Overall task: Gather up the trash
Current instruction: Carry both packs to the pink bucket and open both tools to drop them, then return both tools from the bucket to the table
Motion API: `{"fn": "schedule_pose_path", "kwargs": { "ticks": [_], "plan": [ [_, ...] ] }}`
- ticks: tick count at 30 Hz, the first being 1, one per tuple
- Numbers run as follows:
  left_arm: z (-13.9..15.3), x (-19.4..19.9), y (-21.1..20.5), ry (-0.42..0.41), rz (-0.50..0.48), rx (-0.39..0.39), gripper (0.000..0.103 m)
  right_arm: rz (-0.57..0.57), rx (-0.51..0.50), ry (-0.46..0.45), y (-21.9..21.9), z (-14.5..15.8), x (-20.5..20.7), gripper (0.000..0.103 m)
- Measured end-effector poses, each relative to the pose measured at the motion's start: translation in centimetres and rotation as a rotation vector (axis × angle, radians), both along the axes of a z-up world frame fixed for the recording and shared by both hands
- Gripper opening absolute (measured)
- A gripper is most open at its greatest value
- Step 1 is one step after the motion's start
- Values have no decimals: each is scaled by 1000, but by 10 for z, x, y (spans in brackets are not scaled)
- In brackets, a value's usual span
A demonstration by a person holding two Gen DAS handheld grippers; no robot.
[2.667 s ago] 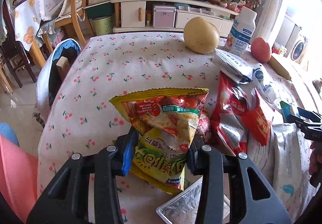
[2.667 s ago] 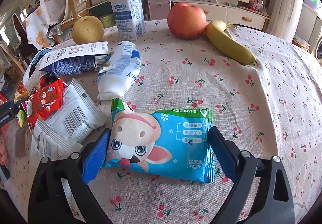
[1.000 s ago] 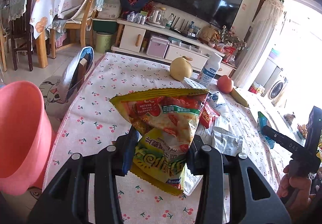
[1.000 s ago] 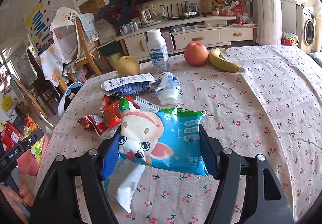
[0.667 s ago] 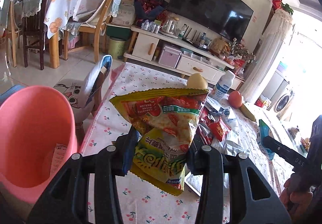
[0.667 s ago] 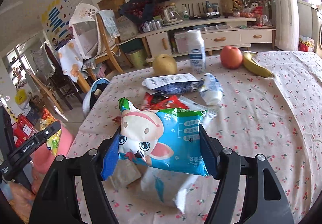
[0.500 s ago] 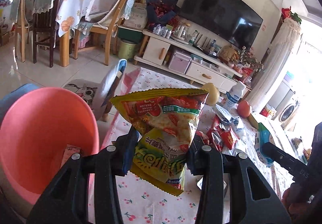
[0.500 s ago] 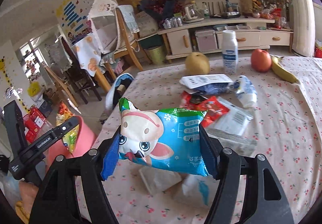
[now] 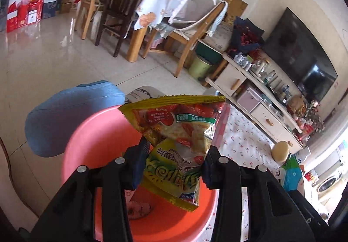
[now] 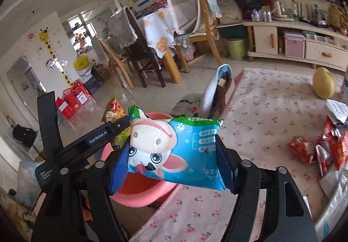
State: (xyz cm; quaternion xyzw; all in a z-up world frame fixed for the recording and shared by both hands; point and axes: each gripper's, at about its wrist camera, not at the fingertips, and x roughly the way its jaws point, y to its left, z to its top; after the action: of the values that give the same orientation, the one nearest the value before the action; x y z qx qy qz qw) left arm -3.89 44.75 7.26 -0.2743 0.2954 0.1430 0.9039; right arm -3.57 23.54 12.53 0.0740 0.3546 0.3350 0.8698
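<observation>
My left gripper (image 9: 174, 161) is shut on a yellow and red snack bag (image 9: 176, 144), which hangs over the open mouth of a pink bin (image 9: 97, 133). Scraps of paper lie on the bin's bottom. My right gripper (image 10: 171, 155) is shut on a blue wet-wipe pack with a cartoon cow (image 10: 174, 150), held above the table's corner beside the pink bin (image 10: 141, 194). In the right wrist view the left gripper (image 10: 118, 127) with its snack bag (image 10: 113, 111) reaches over that bin from the left.
The table with a cherry-print cloth (image 10: 261, 111) carries several red wrappers (image 10: 302, 148), white packets (image 10: 337, 178) and a yellow pear (image 10: 323, 86). A blue stool (image 9: 65, 115) stands beside the bin. A small chair (image 10: 217, 91) stands at the table's edge. Dining chairs and a TV cabinet fill the back.
Both grippers have swung left from over the table toward the pink bin, each carrying its packet. The snack bag now hangs over the bin's mouth.
</observation>
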Motion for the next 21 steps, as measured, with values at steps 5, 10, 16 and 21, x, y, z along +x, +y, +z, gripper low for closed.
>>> {"fn": "schedule_pose_path", "kwargs": {
  "ticks": [5, 10, 16, 21],
  "plan": [
    [-9, 0, 28, 37, 64, -39, 43, 46, -16, 24, 39, -12, 9, 71],
    [-16, -2, 43, 58, 95, -87, 44, 56, -22, 62, 55, -26, 17, 74],
    [-20, -11, 51, 26, 160, -105, 72, 25, 27, 60, 46, -20, 18, 90],
    [-10, -20, 44, -77, 214, -65, 84, -19, -2, 4, 28, -8, 4, 93]
  ]
}}
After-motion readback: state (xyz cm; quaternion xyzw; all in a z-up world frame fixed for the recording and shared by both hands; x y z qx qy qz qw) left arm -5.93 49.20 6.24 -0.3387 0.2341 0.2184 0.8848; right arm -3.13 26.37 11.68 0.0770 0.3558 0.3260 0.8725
